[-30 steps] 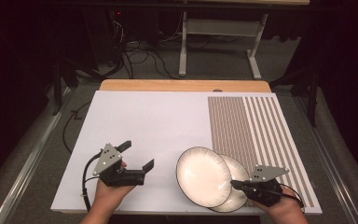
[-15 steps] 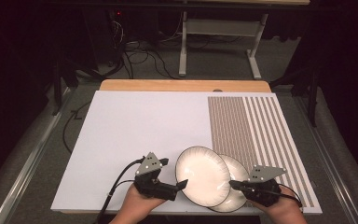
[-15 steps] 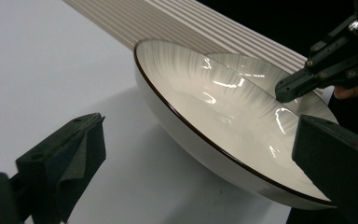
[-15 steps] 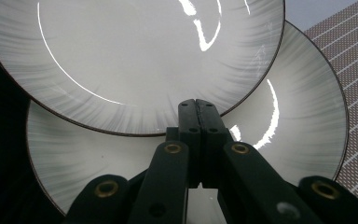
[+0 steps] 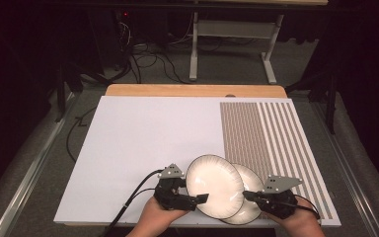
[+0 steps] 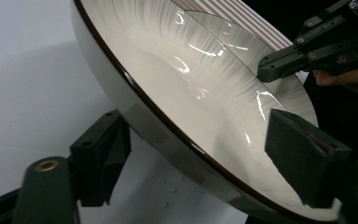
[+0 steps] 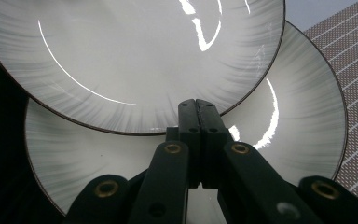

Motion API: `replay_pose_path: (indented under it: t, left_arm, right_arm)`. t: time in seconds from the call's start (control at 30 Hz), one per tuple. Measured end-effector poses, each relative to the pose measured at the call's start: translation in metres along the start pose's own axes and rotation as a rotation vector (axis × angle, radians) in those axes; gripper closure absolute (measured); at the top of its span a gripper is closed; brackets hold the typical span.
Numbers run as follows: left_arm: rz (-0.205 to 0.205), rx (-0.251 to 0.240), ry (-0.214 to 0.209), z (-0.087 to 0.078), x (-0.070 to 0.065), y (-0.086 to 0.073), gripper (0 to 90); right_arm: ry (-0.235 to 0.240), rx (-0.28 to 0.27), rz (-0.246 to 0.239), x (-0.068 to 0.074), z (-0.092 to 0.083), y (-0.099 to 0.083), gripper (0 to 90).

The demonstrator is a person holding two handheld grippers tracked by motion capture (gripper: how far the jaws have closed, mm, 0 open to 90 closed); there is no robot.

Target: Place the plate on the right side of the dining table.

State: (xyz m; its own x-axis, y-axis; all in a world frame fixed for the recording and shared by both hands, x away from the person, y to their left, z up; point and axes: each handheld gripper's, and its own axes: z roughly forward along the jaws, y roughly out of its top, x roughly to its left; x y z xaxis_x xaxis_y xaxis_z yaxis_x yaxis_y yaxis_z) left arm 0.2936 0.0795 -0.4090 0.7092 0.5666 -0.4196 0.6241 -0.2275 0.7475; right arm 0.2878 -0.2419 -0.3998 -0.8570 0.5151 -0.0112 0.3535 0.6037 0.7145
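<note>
Two white plates with dark rims overlap at the table's front edge. The upper plate [image 5: 213, 183] rests tilted on the lower plate [image 5: 246, 211]. My left gripper [image 5: 202, 198] is open at the upper plate's left rim. In the left gripper view, one jaw sits under the upper plate [image 6: 186, 93] and the other over its inside, with a gap left on both sides. My right gripper [image 5: 247, 195] is shut, with nothing seen between its jaws. In the right gripper view its tips [image 7: 198, 105] lie over the lower plate [image 7: 298, 116], right at the upper plate's [image 7: 135, 51] rim.
The plates lie on a white table mat [image 5: 143, 143] with a brown striped section [image 5: 266, 133] at its right. A wooden table edge [image 5: 192, 90] runs along the back. Beyond it are cables and a metal stand [image 5: 232, 44] on the floor.
My left gripper has moved right from the mat's front left to the upper plate's left rim, and its jaws now straddle that rim. The right gripper has stayed in place.
</note>
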Motion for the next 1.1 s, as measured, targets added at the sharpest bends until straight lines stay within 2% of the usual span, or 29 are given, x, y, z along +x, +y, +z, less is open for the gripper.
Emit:
replay_pose_path:
  t: [0.07,0.13,0.23,0.27,0.33,0.43,0.47,0.6,0.83,1.1]
  left_arm:
    - [-0.01,0.006,-0.006,0.001,0.0,0.0,25.5]
    - [-0.022,0.01,-0.015,0.001,0.0,0.001,31.0]
    - [-0.036,0.013,-0.009,0.002,0.0,0.0,34.5]
    - [-0.056,0.015,-0.016,0.002,0.001,0.0,35.3]
    - [-0.061,0.016,-0.013,0.002,0.001,0.001,36.9]
    - [-0.099,0.012,-0.02,0.001,0.004,0.001,39.8]
    - [-0.099,0.012,-0.02,0.001,0.004,0.001,40.6]
    - [-0.146,0.001,-0.042,0.0,0.008,0.0,43.1]
    - [-0.177,-0.013,-0.052,-0.002,0.01,-0.001,49.3]
    - [-0.194,-0.023,-0.035,-0.003,0.012,-0.002,58.1]
  right_arm:
    - [0.0,0.002,-0.004,0.0,0.0,0.0,90.0]
    - [-0.006,0.007,-0.007,0.0,0.0,0.0,90.0]
    - [-0.006,0.004,-0.004,0.001,0.0,0.0,90.0]
    - [-0.004,0.005,-0.005,0.0,0.0,0.0,90.0]
    - [-0.004,0.003,-0.001,0.001,0.0,0.0,90.0]
    - [-0.007,0.003,-0.012,0.001,0.0,0.001,90.0]
    - [-0.007,0.003,-0.012,0.001,0.0,0.001,90.0]
    - [-0.004,-0.001,-0.012,0.001,-0.001,0.001,90.0]
    - [-0.012,-0.012,-0.015,0.001,-0.003,0.001,90.0]
    - [-0.022,-0.047,-0.005,0.0,-0.01,0.001,90.0]
